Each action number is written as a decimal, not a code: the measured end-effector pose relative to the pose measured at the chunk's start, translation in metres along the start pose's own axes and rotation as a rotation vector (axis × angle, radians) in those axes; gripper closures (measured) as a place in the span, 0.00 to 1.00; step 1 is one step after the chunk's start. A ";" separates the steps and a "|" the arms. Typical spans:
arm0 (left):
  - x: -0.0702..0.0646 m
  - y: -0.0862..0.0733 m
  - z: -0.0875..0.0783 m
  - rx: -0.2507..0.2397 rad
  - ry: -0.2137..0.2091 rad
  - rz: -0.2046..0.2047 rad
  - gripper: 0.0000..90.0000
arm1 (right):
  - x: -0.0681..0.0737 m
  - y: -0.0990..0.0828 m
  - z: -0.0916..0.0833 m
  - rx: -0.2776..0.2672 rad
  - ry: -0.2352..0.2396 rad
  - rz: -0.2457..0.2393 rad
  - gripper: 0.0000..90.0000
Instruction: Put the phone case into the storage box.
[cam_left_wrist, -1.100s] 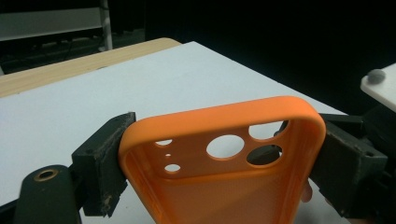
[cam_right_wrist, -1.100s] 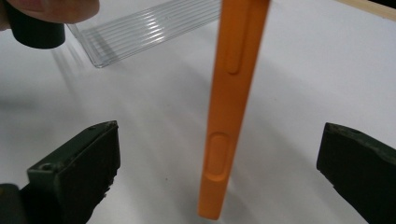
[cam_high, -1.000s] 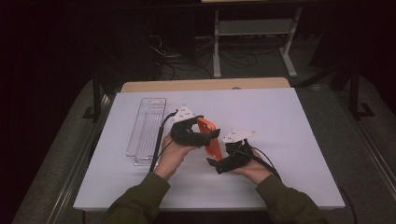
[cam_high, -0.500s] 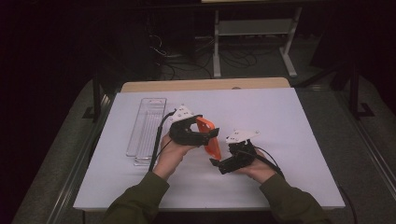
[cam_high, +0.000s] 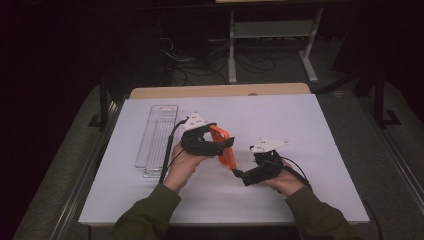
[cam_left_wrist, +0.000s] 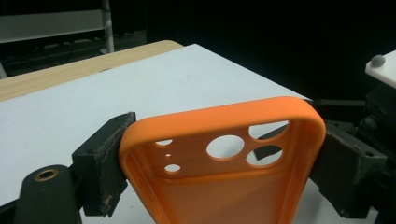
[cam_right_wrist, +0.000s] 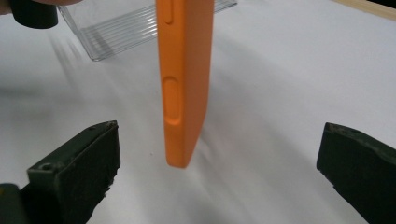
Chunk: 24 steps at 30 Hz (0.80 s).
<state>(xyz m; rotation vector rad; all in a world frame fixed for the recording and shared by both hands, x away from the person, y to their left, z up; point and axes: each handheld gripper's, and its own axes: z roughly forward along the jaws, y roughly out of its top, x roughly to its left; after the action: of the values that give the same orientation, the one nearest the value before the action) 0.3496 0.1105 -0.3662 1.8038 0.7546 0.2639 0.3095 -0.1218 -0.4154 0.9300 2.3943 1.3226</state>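
At far left on the white table top (cam_high: 300, 125), a clear ribbed plastic tray (cam_high: 156, 133), long and narrow, lying lengthwise away from the person. Just right of it, the left gripper (cam_high: 224, 144), black with a white plate on top, raised off the table in the left hand (cam_high: 184, 165) and clamped across an orange soft-plastic phone case (cam_high: 224, 147). In the left gripper view, both black pads pressed against the two long edges of that case (cam_left_wrist: 219, 163) near its camera end, round and rounded cut-outs showing, open inside facing the camera. Case held clear of the table, tilted, its lower end pointing down toward the right gripper (cam_high: 239, 174). Further right, that gripper in the right hand (cam_high: 282, 177), low over the table, tips close to the bottom end of the case. In the right gripper view, jaws spread wide, with the case (cam_right_wrist: 184, 84) seen edge-on and hanging between them, side buttons visible, touching neither pad.
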 end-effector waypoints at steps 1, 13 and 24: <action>0.000 0.000 0.000 0.000 0.000 -0.002 0.17 | -0.001 -0.001 -0.002 -0.001 -0.004 0.005 0.00; -0.001 0.000 0.000 -0.004 0.000 0.000 0.17 | -0.008 -0.012 -0.015 -0.021 -0.056 0.021 0.00; -0.001 0.001 -0.002 -0.012 -0.003 0.001 0.17 | -0.017 -0.027 -0.032 -0.032 -0.082 0.046 0.00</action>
<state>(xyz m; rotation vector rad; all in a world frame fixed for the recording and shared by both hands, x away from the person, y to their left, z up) 0.3481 0.1108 -0.3643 1.7930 0.7489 0.2655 0.2961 -0.1644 -0.4212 1.0157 2.2974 1.3088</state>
